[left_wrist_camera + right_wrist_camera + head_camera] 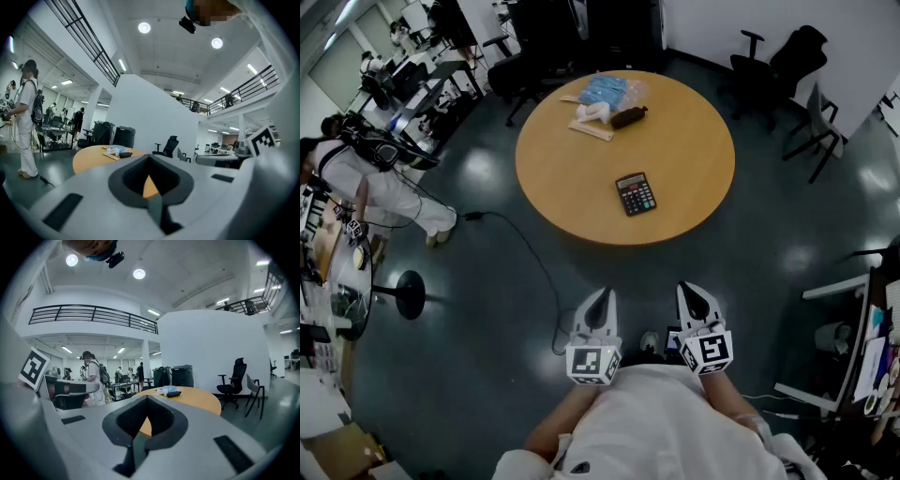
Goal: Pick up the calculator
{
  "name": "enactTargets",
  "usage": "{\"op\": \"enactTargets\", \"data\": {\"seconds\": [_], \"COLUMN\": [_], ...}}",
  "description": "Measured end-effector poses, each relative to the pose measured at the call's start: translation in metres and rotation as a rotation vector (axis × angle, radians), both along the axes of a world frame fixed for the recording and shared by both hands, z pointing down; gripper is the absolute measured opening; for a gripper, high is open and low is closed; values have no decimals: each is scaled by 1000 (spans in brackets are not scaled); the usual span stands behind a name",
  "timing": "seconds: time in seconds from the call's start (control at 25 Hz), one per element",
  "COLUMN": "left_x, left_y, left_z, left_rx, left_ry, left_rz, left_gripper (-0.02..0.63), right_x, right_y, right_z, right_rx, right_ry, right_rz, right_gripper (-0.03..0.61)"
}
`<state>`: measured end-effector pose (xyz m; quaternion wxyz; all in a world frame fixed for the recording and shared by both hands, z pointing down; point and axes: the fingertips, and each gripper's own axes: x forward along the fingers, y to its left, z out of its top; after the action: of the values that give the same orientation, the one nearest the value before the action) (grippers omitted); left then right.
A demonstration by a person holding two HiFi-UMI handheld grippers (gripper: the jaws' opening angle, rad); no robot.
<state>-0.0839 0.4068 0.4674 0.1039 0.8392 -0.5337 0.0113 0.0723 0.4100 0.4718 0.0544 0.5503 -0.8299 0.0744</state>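
Observation:
The black calculator [635, 194] lies flat on the round wooden table [694, 122], towards the side nearer me. My left gripper [602, 295] and right gripper [690, 289] are held side by side over the dark floor, short of the table's edge, both pointing at the table. Each one's jaws are shut with nothing between them. In the left gripper view the left gripper [149, 158] fills the lower half and the table [91, 158] shows beyond it. The right gripper view shows the right gripper [148, 398] before the table [201, 401]. The calculator is hidden in both gripper views.
At the table's far side lie a blue bag [604, 90], a dark bottle-like object [628, 117] and a flat beige piece [591, 130]. Office chairs [787, 61] stand beyond. A cable [530, 253] crosses the floor. A person [375, 183] stands left, near a round stool base [411, 293].

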Motion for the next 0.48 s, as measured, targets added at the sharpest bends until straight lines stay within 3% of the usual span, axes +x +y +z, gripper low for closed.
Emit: {"op": "enactTargets", "data": {"seconds": [0.48], "left_x": [0], "left_y": [4], "left_z": [0], "left_rx": [-7], "left_ry": [6], "left_rz": [-2], "left_gripper": [6], "right_x": [-2], "right_y": [4], "right_z": [-2], "right_rx": [6], "right_ry": [4], "right_rz": [-9], "right_gripper": [14]}}
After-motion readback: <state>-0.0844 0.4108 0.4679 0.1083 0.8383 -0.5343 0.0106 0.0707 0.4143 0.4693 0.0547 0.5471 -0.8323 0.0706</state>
